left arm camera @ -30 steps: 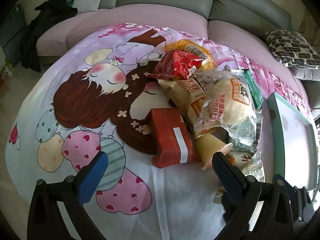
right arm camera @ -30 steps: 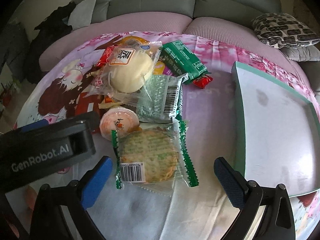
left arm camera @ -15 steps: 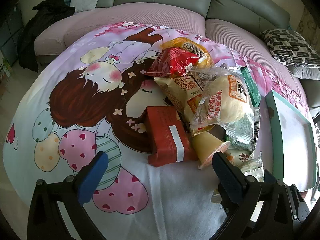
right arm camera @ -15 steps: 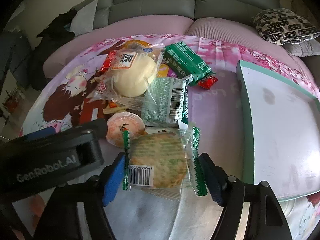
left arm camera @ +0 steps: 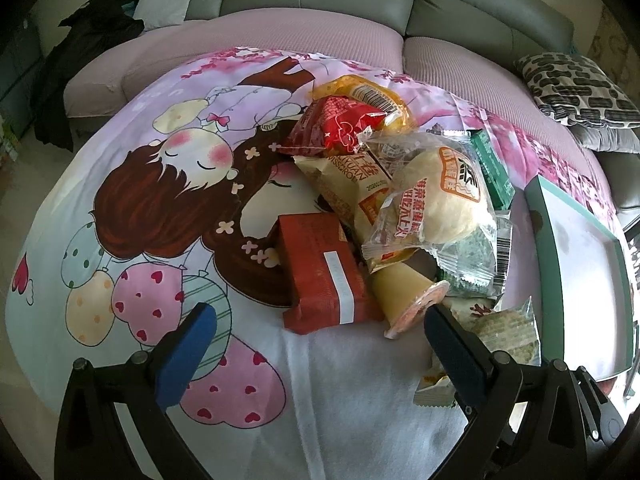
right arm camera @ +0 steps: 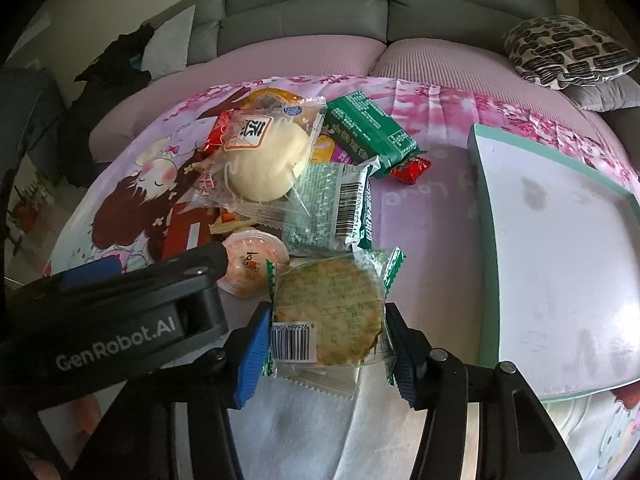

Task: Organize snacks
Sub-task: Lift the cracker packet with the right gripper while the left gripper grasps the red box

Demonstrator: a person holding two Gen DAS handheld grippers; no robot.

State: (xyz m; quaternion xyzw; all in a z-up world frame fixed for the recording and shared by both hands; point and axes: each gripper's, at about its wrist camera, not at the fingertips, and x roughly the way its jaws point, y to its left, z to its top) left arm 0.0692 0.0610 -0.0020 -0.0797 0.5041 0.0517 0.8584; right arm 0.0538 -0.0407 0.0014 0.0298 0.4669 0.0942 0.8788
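The right gripper (right arm camera: 326, 346) has its jaws closed onto the rice cracker packet (right arm camera: 328, 316), one blue pad against each side edge of the clear wrapper, while the left gripper (left arm camera: 316, 348) hangs with its jaws wide apart and nothing between them, just short of the red box (left arm camera: 320, 268). The packet lies at the near edge of the snack pile (right arm camera: 288, 184) on the cartoon-printed cloth (left arm camera: 160, 200), at about 6 o'clock in the right wrist view, touching the jelly cup (right arm camera: 250, 262) at its 10 o'clock and overlapped at 12 o'clock by the green-printed sachet (right arm camera: 332, 206). It looks very light, and the round cracker inside is thin and probably brittle, so a hard squeeze across its width could snap it; the film is glossy and likely slippery, and its crimped ends are floppy. The better hold seems to be a gentle one across the disc's edges, as now, or on the sealed seam if the cracker must be spared. The teal tray (right arm camera: 484, 248) sits at 3 o'clock, apart from the pile, with bare floor showing and a low rim to clear. The bun in its puffy bag (right arm camera: 266, 164) at 11 o'clock would be soft and crushable.
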